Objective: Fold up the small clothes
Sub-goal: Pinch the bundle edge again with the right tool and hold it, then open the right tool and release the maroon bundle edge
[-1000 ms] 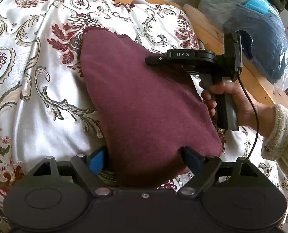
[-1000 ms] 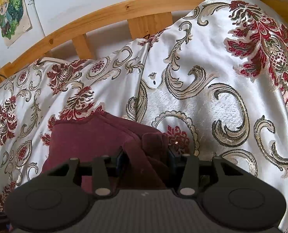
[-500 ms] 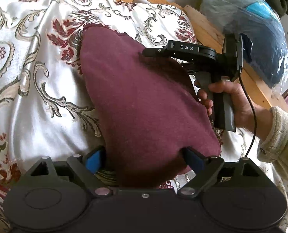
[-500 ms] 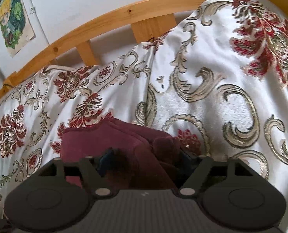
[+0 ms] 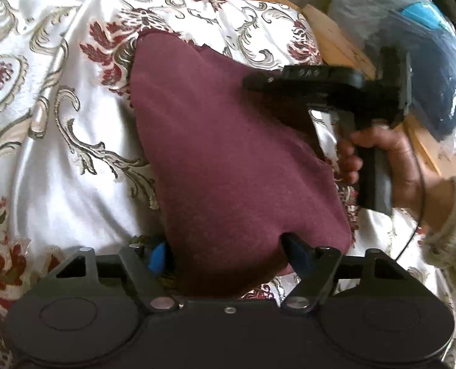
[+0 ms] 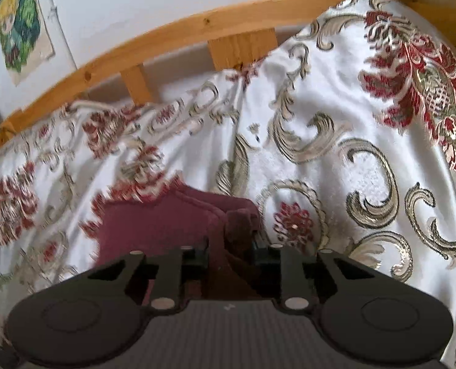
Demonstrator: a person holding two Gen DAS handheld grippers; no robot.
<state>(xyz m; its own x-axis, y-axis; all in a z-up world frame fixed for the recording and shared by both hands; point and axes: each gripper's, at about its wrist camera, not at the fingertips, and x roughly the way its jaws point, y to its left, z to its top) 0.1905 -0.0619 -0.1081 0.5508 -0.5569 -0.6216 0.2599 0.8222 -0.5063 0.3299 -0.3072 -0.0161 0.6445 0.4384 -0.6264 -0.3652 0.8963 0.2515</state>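
1. Your left gripper (image 5: 228, 247) has just been closing, its fingers wide apart with the near end of the maroon garment (image 5: 228, 160) bunched between them.
2. The garment lies on the patterned bedspread (image 5: 58, 160); its long axis runs from your left gripper away toward the wooden bed frame (image 6: 178, 30), the narrower end pointing away.
3. Your right gripper (image 6: 230, 250), held in your right hand (image 5: 390, 166), has just been closing, fingers pinched on a fold at the garment's right edge.

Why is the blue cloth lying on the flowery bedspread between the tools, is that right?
Not quite: the cloth is dark red, not blue, as the left wrist view shows. It does lie on the flowery bedspread, between the tools.
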